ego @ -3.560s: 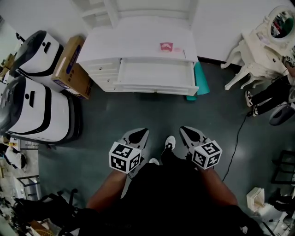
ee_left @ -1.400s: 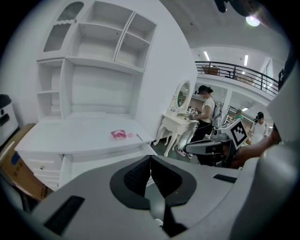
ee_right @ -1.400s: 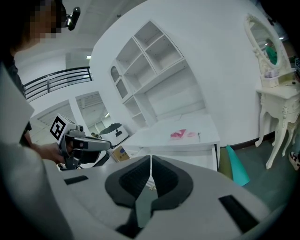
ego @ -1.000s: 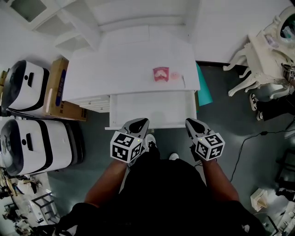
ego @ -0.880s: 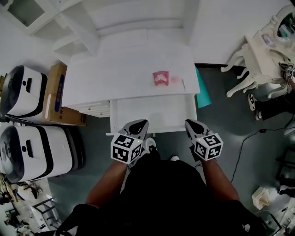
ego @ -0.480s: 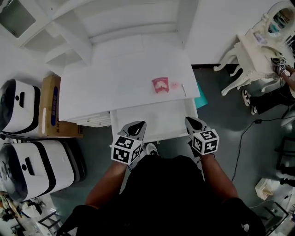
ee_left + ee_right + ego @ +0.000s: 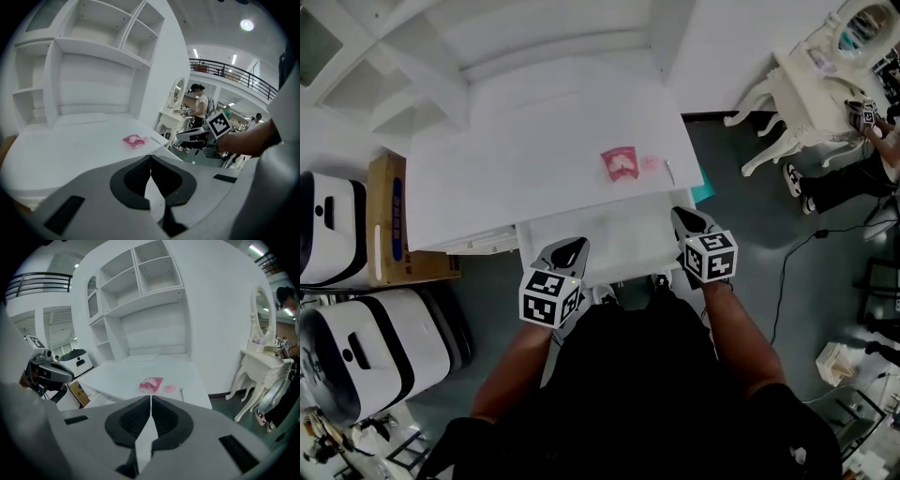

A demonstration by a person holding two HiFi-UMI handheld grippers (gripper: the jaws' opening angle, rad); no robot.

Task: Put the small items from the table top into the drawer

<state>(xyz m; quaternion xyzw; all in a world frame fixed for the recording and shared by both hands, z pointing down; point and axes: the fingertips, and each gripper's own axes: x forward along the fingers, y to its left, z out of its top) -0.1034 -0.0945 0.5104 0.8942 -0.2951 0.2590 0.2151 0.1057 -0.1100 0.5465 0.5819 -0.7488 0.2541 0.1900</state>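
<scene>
A red-pink packet (image 7: 620, 163) (image 7: 134, 140) (image 7: 151, 384) lies near the right front of the white desk top (image 7: 516, 159). Right of it sit a small pale pink round item (image 7: 650, 164) (image 7: 169, 389) and a thin white stick (image 7: 668, 172) (image 7: 181, 392). The drawer (image 7: 609, 242) under that edge stands pulled out, and its inside shows only white. My left gripper (image 7: 571, 251) (image 7: 150, 159) is shut and holds nothing, over the drawer's front left. My right gripper (image 7: 682, 219) (image 7: 150, 399) is shut too, over the drawer's right end.
White shelves (image 7: 412, 66) rise at the desk's back. A cardboard box (image 7: 389, 220) and two white-black machines (image 7: 366, 352) stand to the left. A cream dressing table (image 7: 811, 80) with a seated person (image 7: 862, 164) is at the right; a cable (image 7: 787, 272) crosses the dark floor.
I have walked up to the desk; both shut grippers now hang over the open drawer. In the last half second the right one rose toward the desk edge.
</scene>
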